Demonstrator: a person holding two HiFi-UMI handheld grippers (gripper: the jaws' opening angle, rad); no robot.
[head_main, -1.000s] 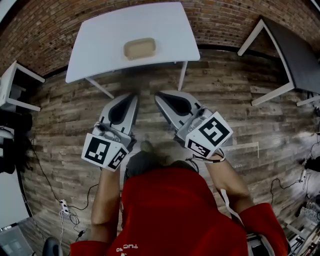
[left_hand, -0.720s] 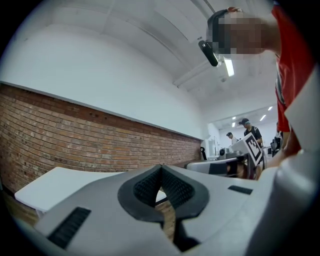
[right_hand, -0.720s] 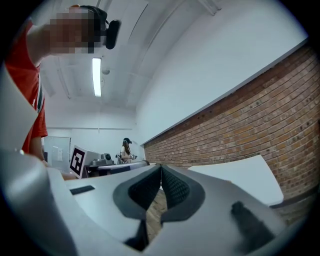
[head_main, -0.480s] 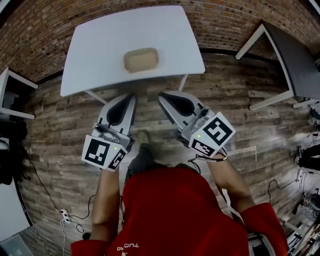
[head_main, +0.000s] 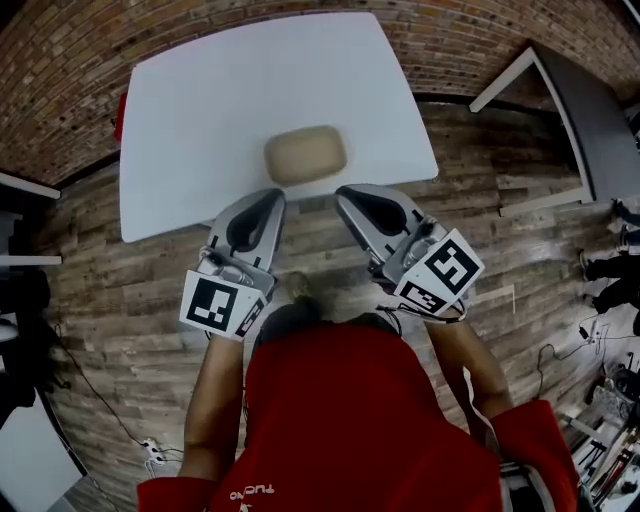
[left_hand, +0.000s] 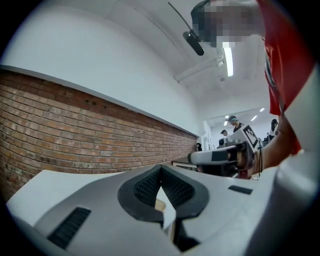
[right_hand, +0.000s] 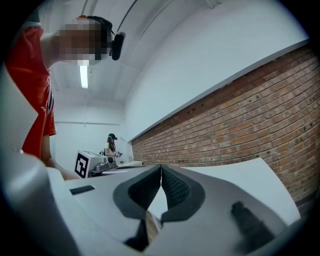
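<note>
**Two grippers level at the counter's edge, nothing clamped.**

In the head view, we hold the left gripper (head_main: 266, 200) and right gripper (head_main: 352, 196) side by side above the wooden floor (head_main: 500, 180). Their noses reach the near edge of the white counter (head_main: 190, 90). The tan oblong object (head_main: 305, 154) lies close to that edge, just beyond and between them, so we judge it the likely target. In the left gripper view, the jaws meet at their tips and grip nothing. A sliver of the tan oblong object (left_hand: 159, 205) shows through the gap beneath, with the brick wall (left_hand: 75, 135) behind. In the right gripper view, the right gripper (right_hand: 161, 169) has its jaws together and empty, aimed flat across the counter (right_hand: 240, 172), probably to line up the approach.
</note>
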